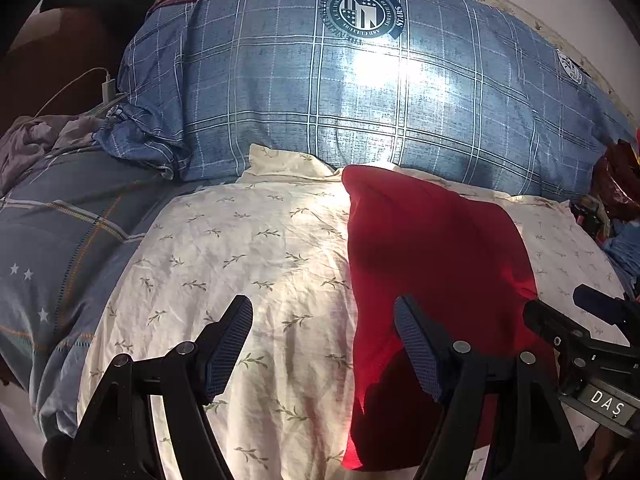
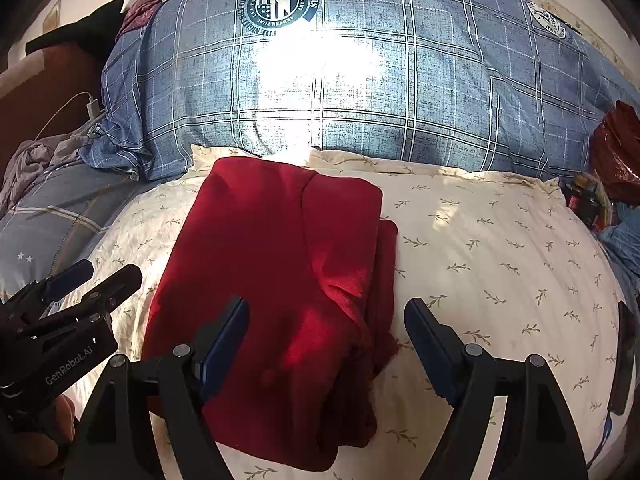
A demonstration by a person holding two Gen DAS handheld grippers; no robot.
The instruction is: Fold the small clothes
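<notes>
Two grippers, both mine, both spread wide with nothing between the pads. My left gripper (image 1: 322, 344) hovers over the cream pillow (image 1: 248, 248), its right-hand finger in front of the near edge of the red garment (image 1: 432, 256) without clamping it. My right gripper (image 2: 326, 344) hangs over the near end of the same red garment (image 2: 280, 264); its left finger (image 2: 224, 344) sits above the cloth, the other finger above bare pillow. In the right wrist view my left gripper (image 2: 86, 284) shows at the lower left, beside the garment, with part of my hand (image 2: 36, 436) under it. In the left wrist view my right gripper (image 1: 576, 320) shows at the lower right edge.

Red garment lies folded into a long block on the cream leaf-print pillow (image 2: 500, 264), layered edges visible along its right side. Behind the pillow rests a big blue plaid pillow (image 2: 360, 80) with a round badge print, sunlit in the middle. Left of that: a white charger and cable (image 1: 106, 84), crumpled grey cloth (image 1: 36, 140). Far right: a dark red bag (image 2: 616, 148).
</notes>
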